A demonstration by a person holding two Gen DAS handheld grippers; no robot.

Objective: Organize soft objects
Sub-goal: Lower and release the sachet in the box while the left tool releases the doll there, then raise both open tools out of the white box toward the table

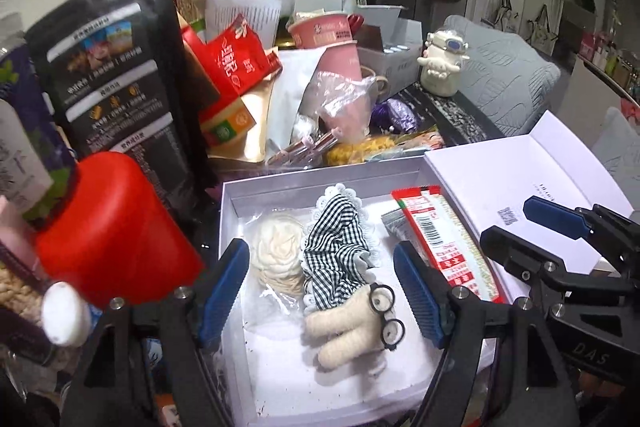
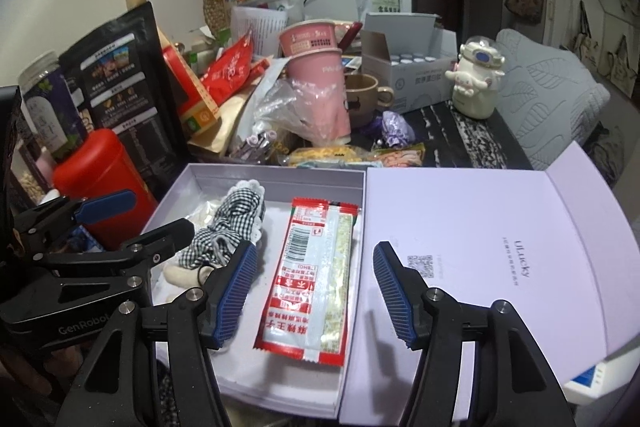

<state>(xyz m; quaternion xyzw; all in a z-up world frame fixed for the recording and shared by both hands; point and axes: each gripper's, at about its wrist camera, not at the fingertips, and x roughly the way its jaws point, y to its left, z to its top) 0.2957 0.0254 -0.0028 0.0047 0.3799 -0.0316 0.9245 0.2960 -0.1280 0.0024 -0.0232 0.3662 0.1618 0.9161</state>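
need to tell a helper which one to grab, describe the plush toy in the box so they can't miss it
Start at the open white box in front. On its left side lies a cream plush doll in a black-and-white gingham dress, beside a red snack packet. Only it wears tiny black glasses.

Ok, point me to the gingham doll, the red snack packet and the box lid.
gingham doll [image 1: 334,239], left wrist view, on its checked dress.
red snack packet [image 2: 310,279], right wrist view, mid-wrapper.
box lid [image 2: 480,227], right wrist view, bare inner face.
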